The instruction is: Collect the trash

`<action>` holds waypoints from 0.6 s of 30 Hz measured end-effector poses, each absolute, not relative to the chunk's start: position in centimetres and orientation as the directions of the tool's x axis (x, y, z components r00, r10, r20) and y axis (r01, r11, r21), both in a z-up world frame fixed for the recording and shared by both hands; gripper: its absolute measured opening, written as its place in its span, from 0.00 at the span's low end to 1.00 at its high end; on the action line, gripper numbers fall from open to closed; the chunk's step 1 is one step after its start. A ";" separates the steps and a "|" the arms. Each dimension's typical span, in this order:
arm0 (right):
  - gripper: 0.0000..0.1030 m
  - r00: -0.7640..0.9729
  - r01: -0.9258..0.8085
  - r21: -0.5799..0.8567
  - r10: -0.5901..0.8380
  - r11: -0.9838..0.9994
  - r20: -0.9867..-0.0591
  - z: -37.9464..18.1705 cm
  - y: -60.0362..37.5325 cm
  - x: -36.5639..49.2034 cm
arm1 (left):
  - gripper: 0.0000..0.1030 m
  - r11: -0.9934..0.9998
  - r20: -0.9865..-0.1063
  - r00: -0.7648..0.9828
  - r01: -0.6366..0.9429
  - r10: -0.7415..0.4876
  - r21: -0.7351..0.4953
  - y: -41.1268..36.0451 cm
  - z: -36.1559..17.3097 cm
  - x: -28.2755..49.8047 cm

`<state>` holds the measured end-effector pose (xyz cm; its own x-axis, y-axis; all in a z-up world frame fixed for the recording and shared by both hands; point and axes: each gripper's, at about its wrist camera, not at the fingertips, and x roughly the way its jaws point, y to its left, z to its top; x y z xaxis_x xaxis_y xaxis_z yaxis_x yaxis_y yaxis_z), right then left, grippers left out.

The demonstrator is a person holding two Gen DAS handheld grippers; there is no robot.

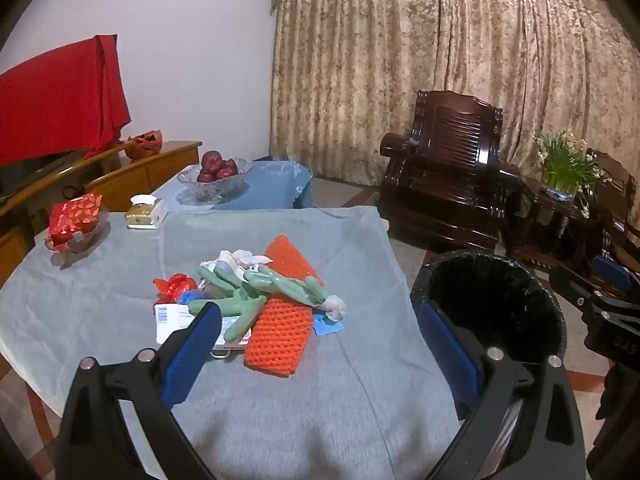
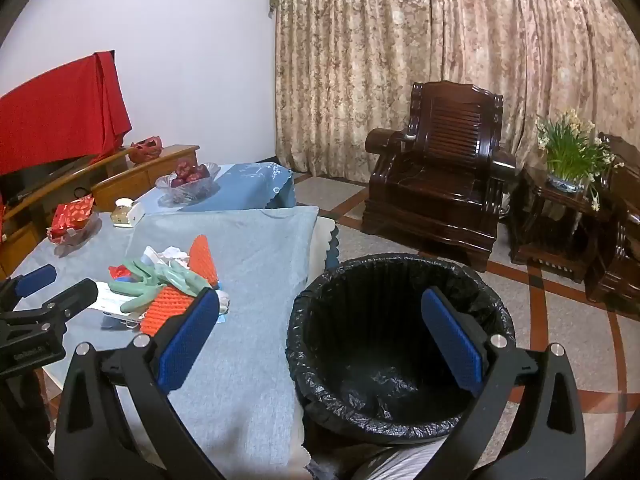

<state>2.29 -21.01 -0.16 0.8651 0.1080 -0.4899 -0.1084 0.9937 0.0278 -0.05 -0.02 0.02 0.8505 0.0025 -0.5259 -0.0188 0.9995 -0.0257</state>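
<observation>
Blue-padded fingers of the left gripper (image 1: 320, 344) stand wide apart with nothing between them, raised over the near part of the grey cloth (image 1: 320, 420) covering the table. Right gripper (image 2: 320, 340) likewise spread and empty; it hangs just above the near rim of the black-lined bin (image 2: 496, 312), which stands on the floor beside the table's right edge.

Trash pile sits mid-table, ahead of the left gripper: green rubber gloves (image 1: 260, 292) draped over two orange foam nets (image 1: 280, 336), crumpled white paper (image 1: 240, 258), red wrapper (image 1: 174, 286), a labelled white packet (image 1: 176, 320) underneath. Bin appears empty.

Judgement: collecting not yet begun; step in hand is the approach to the first piece. Next move calls for advancing and lowering the left gripper onto the topmost item, probably a glove, closing on one limp fold without dragging the cloth.
</observation>
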 end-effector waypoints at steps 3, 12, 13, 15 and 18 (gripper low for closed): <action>0.95 0.864 -0.109 0.027 0.108 0.994 -0.492 -0.2 -21.0 2.3 | 0.94 1.000 -0.524 0.852 -0.019 0.005 -0.022 0.0 0.0 -0.1; 0.95 0.866 -0.108 0.022 0.105 0.994 -0.489 -0.1 -20.9 2.3 | 0.94 0.999 -0.526 0.850 -0.027 0.010 -0.025 0.4 0.2 -0.2; 0.95 0.866 -0.108 0.023 0.105 0.994 -0.490 -0.1 -20.9 2.3 | 0.94 0.999 -0.527 0.850 -0.028 0.011 -0.025 0.5 0.3 -0.2; 0.95 0.867 -0.108 0.020 0.104 0.994 -0.487 -0.1 -20.9 2.3 | 0.94 0.999 -0.527 0.849 -0.029 0.011 -0.026 0.6 0.3 -0.1; 0.95 0.867 -0.108 0.020 0.104 0.994 -0.488 -0.1 -20.9 2.3 | 0.94 0.999 -0.523 0.853 -0.026 0.010 -0.023 0.6 0.2 -0.1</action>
<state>2.30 -20.89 -0.08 0.8667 0.1039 -0.4879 -0.1079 0.9940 0.0200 -0.10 0.64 0.19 0.8526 0.0104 -0.5225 -0.0263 0.9994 -0.0229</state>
